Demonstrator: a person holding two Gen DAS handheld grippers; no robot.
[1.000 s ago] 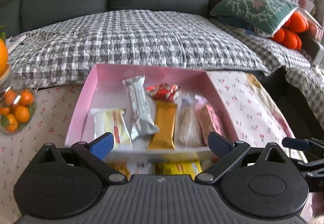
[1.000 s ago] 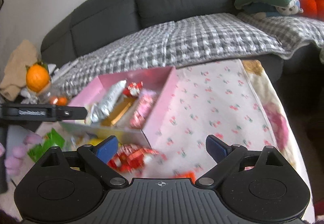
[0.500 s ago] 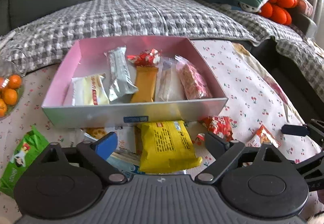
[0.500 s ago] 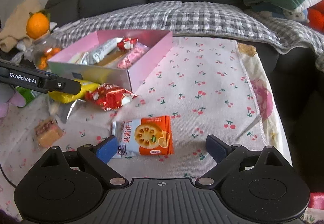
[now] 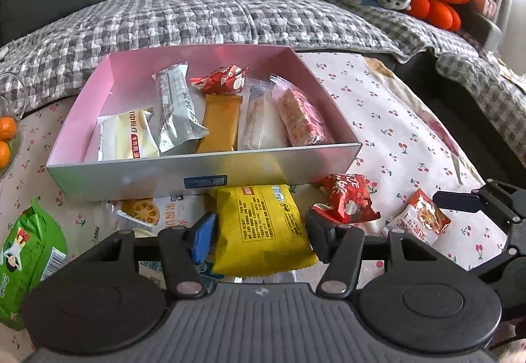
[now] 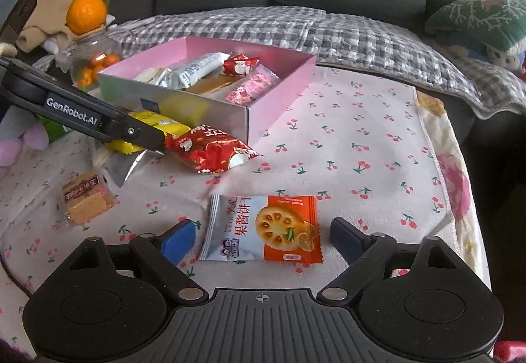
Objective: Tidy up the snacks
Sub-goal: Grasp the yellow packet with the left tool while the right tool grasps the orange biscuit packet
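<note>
Left wrist view: the left gripper [image 5: 259, 236] is seen low in the frame, its jaws just narrowed around a yellow packet [image 5: 261, 226] that lies on the cherry-print cloth [image 5: 394, 120] below the box [image 5: 203, 172]. The packet sits between the fingers; whether the pads already press on it cannot be told, though the left blue pad appears just beside its edge. The pink-lined box, at frame centre, is filled with 6 snacks laid side by side: a cream packet [image 5: 126, 138], a silver bar [image 5: 177, 110], a red candy [image 5: 222, 80], an orange bar [image 5: 220, 124], a clear wrapper [image 5: 259, 124] and a pink bar [image 5: 302, 116]. A red packet [image 5: 345, 202] is seen just right of the yellow one, and a green bag [image 5: 26, 254] at lower left.

Right wrist view: the right gripper [image 6: 259, 238] is held wide, its jaws having eased in slightly, with a biscuit packet [image 6: 263, 228] lying flat on the cloth between the fingers, untouched by either pad. The box is shown at upper centre, the red packet just in front of it, and a small brown packet [image 6: 86, 198] at left.
</note>
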